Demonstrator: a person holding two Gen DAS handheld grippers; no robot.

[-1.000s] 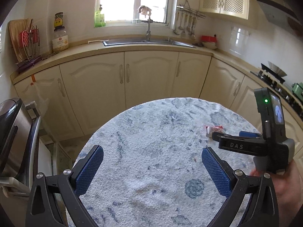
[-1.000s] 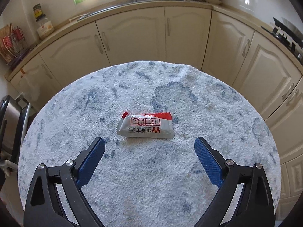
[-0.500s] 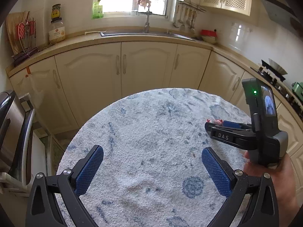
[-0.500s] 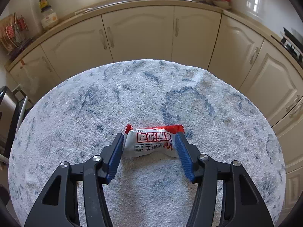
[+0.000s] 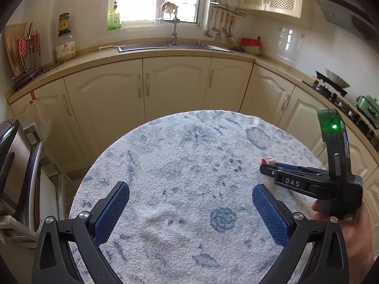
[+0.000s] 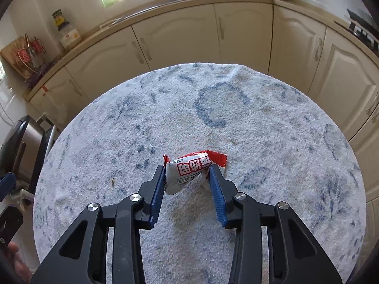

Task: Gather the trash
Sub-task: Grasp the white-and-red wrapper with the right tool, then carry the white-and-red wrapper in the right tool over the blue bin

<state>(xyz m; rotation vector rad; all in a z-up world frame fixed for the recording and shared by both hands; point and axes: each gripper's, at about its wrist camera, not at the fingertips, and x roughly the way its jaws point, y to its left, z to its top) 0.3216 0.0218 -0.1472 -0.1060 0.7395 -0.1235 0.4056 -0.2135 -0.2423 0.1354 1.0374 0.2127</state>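
A white and red snack wrapper (image 6: pixel 194 163) lies on the round table (image 6: pixel 260 118), which is covered with a white and blue cloth. My right gripper (image 6: pixel 186 169) has the wrapper between its blue pads. Its jaws are closing, and the pads press on both sides so the wrapper buckles upward. In the left wrist view the right gripper (image 5: pixel 267 168) reaches in from the right, held by a hand (image 5: pixel 355 232), with a red corner of the wrapper (image 5: pixel 267 159) showing at its tip. My left gripper (image 5: pixel 190 188) hovers open over the near cloth with nothing between its fingers.
A shiny steel bin (image 5: pixel 14 165) stands at the table's left edge. Cream cabinets (image 5: pixel 175 87) with a sink (image 5: pixel 173 45) curve behind the table. A hob (image 5: pixel 331 85) is on the counter at the right.
The right gripper's jaws went from wide open to pinching the wrapper, which crumpled and tipped up. The left gripper stayed open and hardly shifted.
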